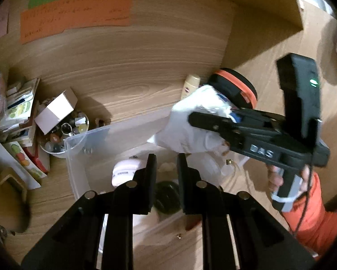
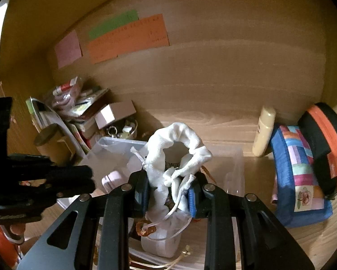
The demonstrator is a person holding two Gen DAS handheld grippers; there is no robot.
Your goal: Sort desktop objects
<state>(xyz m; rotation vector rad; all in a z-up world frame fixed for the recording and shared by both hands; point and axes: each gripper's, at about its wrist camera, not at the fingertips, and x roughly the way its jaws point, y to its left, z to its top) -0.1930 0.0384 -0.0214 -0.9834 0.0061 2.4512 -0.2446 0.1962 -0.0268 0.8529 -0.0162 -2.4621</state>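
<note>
Clamping the white drawstring pouch point(image 2: 175, 155) between its fingers, our right gripper point(image 2: 171, 193) holds it above the clear plastic bin point(image 2: 233, 164); the pouch's gathered mouth stands open above the fingertips, and its cords hang down below them. From the left wrist view we note the same pouch point(image 1: 186, 123) bunched at the tip of the right gripper point(image 1: 204, 121), over the bin's far right part. Our left gripper point(image 1: 166, 173) has its fingers drawn close together with nothing between them, and it hangs over the near side of the bin point(image 1: 78, 157); through the narrow gap we see a dark green round object point(image 1: 166, 195) in the bin, and a pale pink round object point(image 1: 123, 171) just left of the left finger. Outward on the wooden desk point(image 2: 213, 121), right of the bin: a cream bottle point(image 2: 264, 132) leaning against the back panel, a blue patchwork pouch point(image 2: 296, 175), and a black and orange round case point(image 2: 328, 144) touching it. Left of the bin: a small white box point(image 2: 114, 112) above a glass bowl of trinkets point(image 2: 123, 130), then a heap of packets and booklets point(image 2: 78, 103). Orange point(image 2: 127, 38), green point(image 2: 114, 23) and pink point(image 2: 67, 48) paper notes are stuck to the back panel. An orange sleeve point(image 1: 308, 216) shows at the hand gripping the right gripper's handle.
</note>
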